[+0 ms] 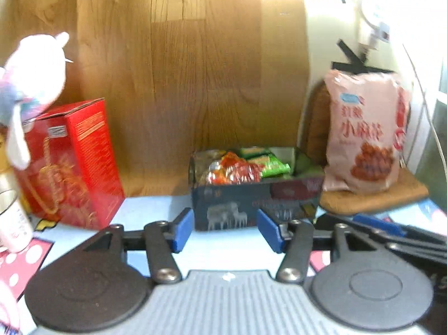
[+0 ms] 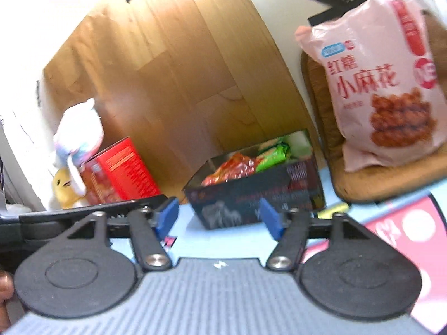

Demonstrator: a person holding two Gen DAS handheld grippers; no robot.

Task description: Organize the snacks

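Right now both my left gripper (image 1: pixel 225 230) and right gripper (image 2: pixel 219 217) gape wide, holding nothing, aimed at the dark snack box (image 1: pixel 251 203) just ahead. It holds red packets (image 1: pixel 234 169) and green packets (image 1: pixel 268 162). Judging so, I'm between picks; next likely needs the pink snack bag (image 2: pixel 385 83), upright beside it.

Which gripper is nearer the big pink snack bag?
Right, judging by the views. The right gripper sits below and left of the pink bag, which looms large. The left gripper is farther left; the bag looks smaller there.
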